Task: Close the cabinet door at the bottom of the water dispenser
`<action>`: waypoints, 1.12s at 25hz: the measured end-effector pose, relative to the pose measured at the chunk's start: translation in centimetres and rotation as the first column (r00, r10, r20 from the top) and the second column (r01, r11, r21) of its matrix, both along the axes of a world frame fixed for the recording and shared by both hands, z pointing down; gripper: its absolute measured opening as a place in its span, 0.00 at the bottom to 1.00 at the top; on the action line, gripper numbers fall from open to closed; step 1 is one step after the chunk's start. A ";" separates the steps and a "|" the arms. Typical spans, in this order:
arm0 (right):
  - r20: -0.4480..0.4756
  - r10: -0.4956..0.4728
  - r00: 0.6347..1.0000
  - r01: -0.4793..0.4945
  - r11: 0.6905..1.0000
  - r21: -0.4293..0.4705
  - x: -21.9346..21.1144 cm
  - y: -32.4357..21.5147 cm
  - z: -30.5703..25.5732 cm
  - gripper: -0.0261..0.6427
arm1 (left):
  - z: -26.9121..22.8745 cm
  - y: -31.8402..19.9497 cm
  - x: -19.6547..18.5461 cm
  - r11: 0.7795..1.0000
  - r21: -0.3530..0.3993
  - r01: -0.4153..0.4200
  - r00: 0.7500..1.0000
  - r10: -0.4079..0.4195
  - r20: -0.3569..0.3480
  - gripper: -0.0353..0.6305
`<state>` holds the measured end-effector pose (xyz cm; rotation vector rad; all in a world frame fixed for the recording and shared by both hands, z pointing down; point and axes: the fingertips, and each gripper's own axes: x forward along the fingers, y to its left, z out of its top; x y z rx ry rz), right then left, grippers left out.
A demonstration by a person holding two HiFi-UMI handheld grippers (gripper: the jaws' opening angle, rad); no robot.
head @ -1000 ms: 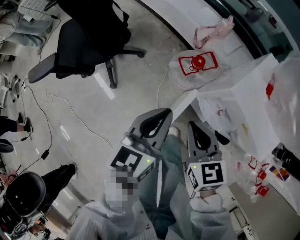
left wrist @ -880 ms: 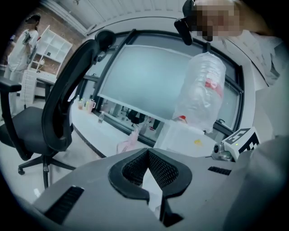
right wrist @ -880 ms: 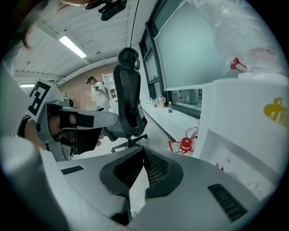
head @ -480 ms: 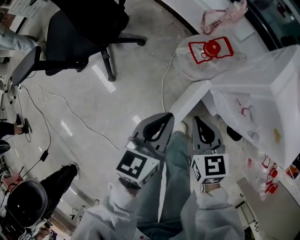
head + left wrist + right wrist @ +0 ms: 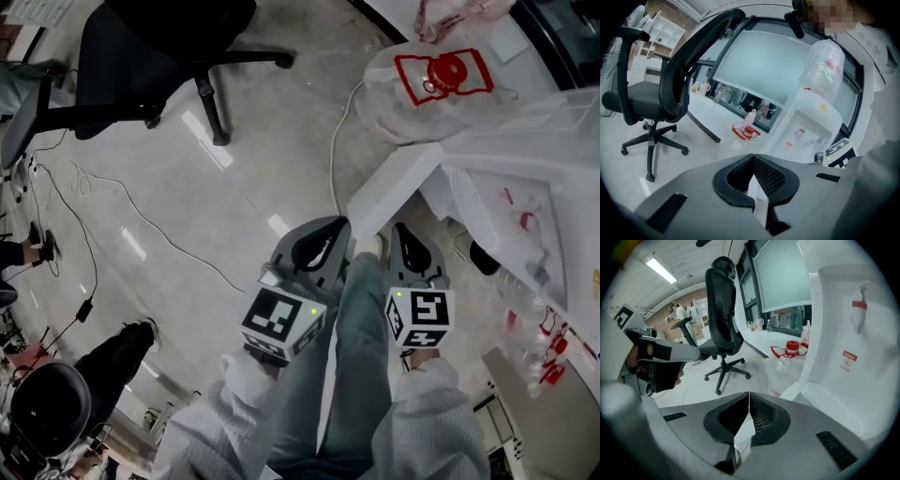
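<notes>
Lower now, left tool (image 5: 337,227) and right tool (image 5: 405,231), both pinched shut and empty, approach the cabinet door (image 5: 398,178) at twelve o'clock to push.

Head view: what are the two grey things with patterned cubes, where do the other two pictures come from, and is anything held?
Those are handheld grippers, one in each of a person's hands; the cubes belong to them. The head view looks down from the person's head at the left gripper and right gripper. The other pictures come from a camera on each gripper. Both pairs of jaws are shut, holding nothing. Beside them stands the white water dispenser with what looks like its open cabinet door. An office chair and a plastic bag sit on the floor.
</notes>
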<state>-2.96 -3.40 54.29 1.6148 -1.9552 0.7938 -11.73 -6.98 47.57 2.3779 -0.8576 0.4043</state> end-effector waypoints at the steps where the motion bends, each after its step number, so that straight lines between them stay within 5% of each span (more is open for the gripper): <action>1: -0.001 0.007 1.000 -0.007 1.000 -0.008 0.1 0.2 0.8 0.06 | 0.5 0.2 0.0 1.000 -0.004 -0.002 1.000 0.002 0.004 0.07; 25: 0.068 0.124 0.990 -0.110 0.978 -0.178 -0.2 2.0 9.7 0.06 | 9.5 3.1 0.8 0.981 -0.186 -0.064 0.992 0.083 0.098 0.07; 28: 0.059 0.141 0.988 -0.126 0.971 -0.205 -0.5 2.3 10.3 0.19 | 10.1 3.1 0.5 0.977 -0.206 -0.054 0.991 0.078 0.111 0.07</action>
